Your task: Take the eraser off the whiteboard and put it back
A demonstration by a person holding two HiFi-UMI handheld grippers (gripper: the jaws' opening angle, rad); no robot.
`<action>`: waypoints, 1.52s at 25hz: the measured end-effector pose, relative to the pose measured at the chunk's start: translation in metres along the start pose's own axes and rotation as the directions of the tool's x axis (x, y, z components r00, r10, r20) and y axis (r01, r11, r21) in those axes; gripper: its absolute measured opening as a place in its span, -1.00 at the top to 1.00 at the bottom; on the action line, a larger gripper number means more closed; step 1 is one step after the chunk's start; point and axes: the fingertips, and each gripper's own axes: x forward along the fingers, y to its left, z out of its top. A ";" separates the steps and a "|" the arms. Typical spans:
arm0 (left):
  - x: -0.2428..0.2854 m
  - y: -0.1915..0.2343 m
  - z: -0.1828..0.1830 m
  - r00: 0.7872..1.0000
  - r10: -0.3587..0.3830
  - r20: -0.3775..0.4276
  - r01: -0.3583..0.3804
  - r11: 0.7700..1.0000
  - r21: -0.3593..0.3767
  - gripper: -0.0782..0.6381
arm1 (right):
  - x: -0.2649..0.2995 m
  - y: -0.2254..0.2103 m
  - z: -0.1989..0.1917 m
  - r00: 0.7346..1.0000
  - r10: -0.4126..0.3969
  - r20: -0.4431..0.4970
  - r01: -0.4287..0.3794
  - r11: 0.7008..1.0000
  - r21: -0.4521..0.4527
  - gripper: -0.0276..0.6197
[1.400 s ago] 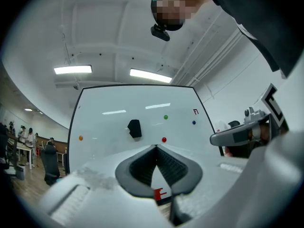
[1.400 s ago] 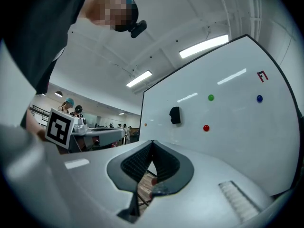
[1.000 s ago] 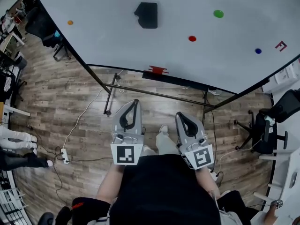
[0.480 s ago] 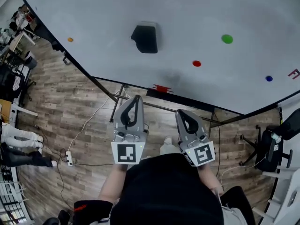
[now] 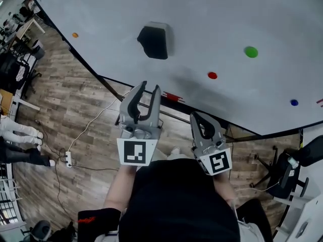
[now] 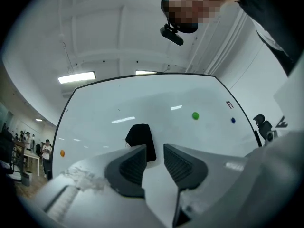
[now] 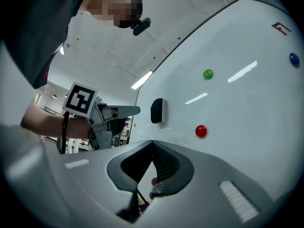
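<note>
The black eraser [image 5: 153, 42] clings to the whiteboard [image 5: 212, 19], upper left of centre. My left gripper [image 5: 150, 86] is raised toward the board just below the eraser, apart from it. Its jaws have just been opening and stand a little apart with nothing between them. Along those jaws, in the left gripper view, the eraser [image 6: 141, 141] lies straight ahead beyond the left gripper [image 6: 154, 148]. My right gripper [image 5: 194, 114] is lower and to the right, shut and empty. The right gripper view has the eraser [image 7: 157, 110] ahead of its closed tips [image 7: 152, 141], with the left gripper [image 7: 134, 111] at its left.
Round magnets dot the board: green [image 5: 251, 51], red [image 5: 212, 75], blue [image 5: 293, 103], orange [image 5: 75, 35]. A red object [image 5: 172, 96] sits on the board's bottom ledge. On the wood floor lie a cable and power strip [image 5: 68, 159]; an office chair [image 5: 298, 160] stands at right.
Both grippers have moved closer to the whiteboard. The left one has risen toward the eraser and its jaws, closed before, now stand apart.
</note>
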 end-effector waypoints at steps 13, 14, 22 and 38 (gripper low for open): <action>0.064 0.021 -0.004 0.998 0.048 -0.038 -0.051 0.995 -0.087 0.07 | 0.013 -0.023 -0.004 1.000 -0.016 -0.011 0.015 1.000 -0.022 0.91; 0.068 0.022 -0.005 0.998 0.048 -0.046 -0.052 0.994 -0.094 0.04 | 0.013 -0.025 -0.004 1.000 -0.022 -0.014 0.021 1.000 -0.023 0.91; 0.094 0.037 -0.012 0.995 0.060 -0.074 -0.068 0.992 -0.107 -0.02 | 0.027 -0.042 -0.010 0.998 -0.056 -0.029 0.055 0.998 -0.017 0.91; 0.112 0.039 -0.020 0.994 0.042 -0.105 -0.056 0.989 -0.138 -0.05 | 0.034 -0.040 -0.021 0.997 -0.066 -0.044 0.065 0.998 -0.020 0.91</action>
